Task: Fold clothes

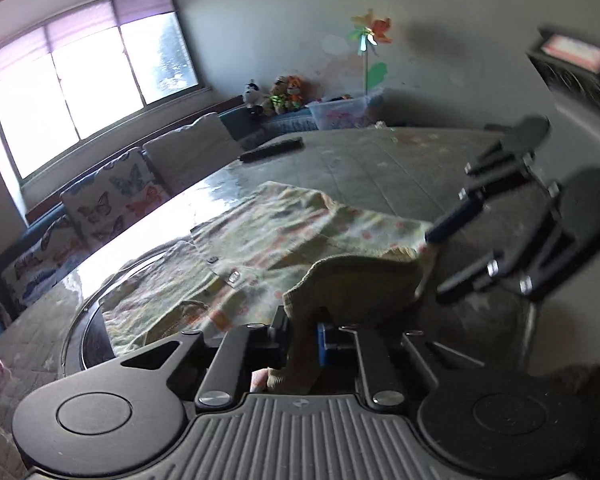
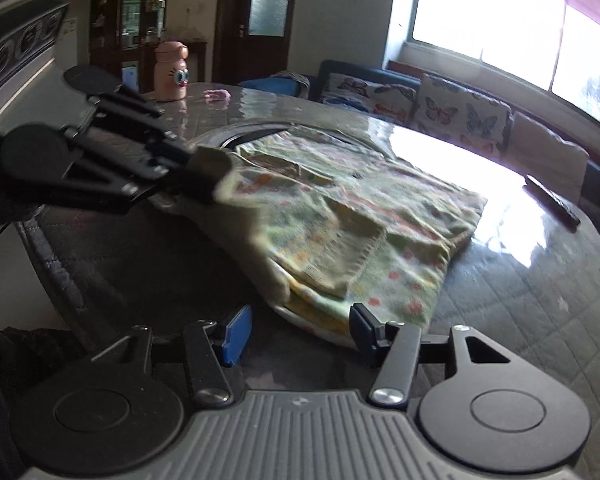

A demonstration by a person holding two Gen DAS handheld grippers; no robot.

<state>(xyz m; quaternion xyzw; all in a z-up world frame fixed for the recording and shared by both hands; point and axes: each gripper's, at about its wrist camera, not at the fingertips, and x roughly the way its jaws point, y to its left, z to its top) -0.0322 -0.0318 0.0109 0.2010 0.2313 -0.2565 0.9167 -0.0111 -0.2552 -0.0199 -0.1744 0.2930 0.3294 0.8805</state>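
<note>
A small flowery garment (image 2: 340,216) lay on the round table (image 2: 520,280), partly folded, with one part already lying on top of the rest. Its far edge lay over a dark round glass plate (image 1: 96,336) in the middle of the table.

The left gripper (image 1: 304,340) was closed tight on a yellow ribbed edge of the cloth (image 1: 356,284) and held that bit up off the table. The same grip showed in the right camera, where the left gripper (image 2: 196,176) pinched the corner of the garment.

The right gripper (image 2: 296,328) was open wide. Its blue pads (image 2: 236,334) sat on each side of the near edge of the cloth, close to it, but they were not squeezing anything. From the left camera, the right gripper (image 1: 440,260) looked just beside the same end of the cloth.

The step in hand seemed to be a two-handed grab before the next fold. To do it well, the right gripper would need to slide in a little more and bite all the layers at the edge, not just the top one. Then both grippers should lift together, at the same height, so the cloth stays flat. Pulling too hard might drag the whole pile and undo the fold. A dark remote (image 1: 272,150) lay well away on the table.
</note>
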